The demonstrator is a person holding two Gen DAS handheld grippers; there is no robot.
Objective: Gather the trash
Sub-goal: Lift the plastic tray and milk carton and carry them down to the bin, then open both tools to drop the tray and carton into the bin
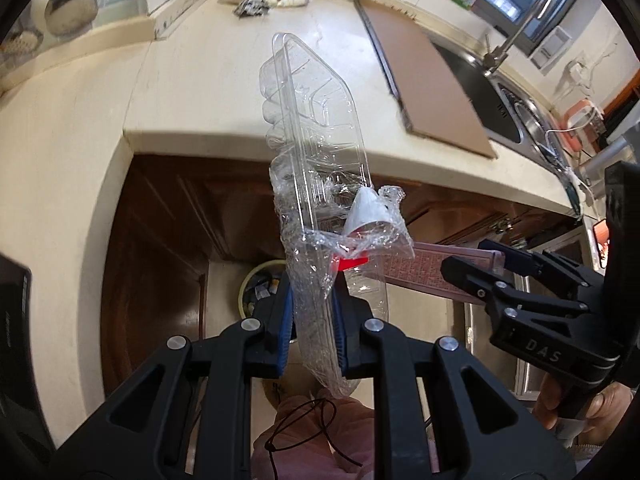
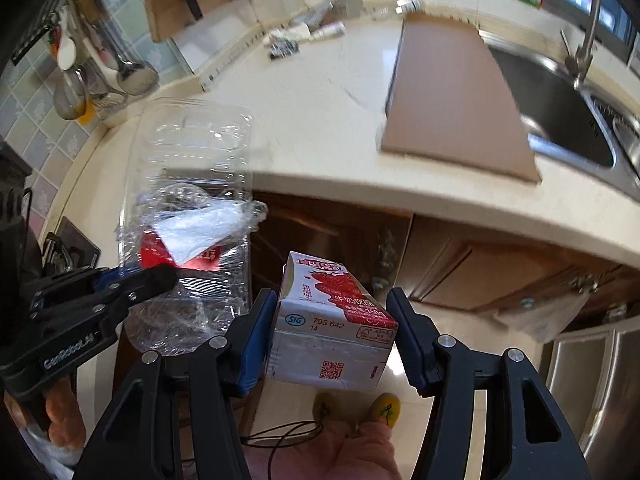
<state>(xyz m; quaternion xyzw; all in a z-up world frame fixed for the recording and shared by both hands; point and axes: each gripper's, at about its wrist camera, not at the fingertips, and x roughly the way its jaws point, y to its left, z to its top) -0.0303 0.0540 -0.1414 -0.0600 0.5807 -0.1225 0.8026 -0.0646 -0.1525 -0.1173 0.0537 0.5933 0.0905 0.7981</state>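
My left gripper (image 1: 313,322) is shut on a clear plastic clamshell tray (image 1: 314,120) wrapped in crumpled film with a white and red label, held upright in front of the counter edge. The tray also shows in the right wrist view (image 2: 192,184) with the left gripper (image 2: 160,276) at its base. My right gripper (image 2: 330,334) is shut on a strawberry milk carton (image 2: 332,320), held over the floor. The carton (image 1: 416,276) and right gripper (image 1: 476,276) show at right in the left wrist view. More wrappers (image 1: 256,0) lie at the counter's back.
A cream counter (image 1: 224,80) carries a brown cutting board (image 1: 428,84) beside a steel sink (image 1: 492,92) with a tap. A bin with scraps (image 1: 260,284) stands on the floor below. Brown cabinet doors (image 2: 480,268) are under the counter. Utensils (image 2: 100,76) hang on the tiled wall.
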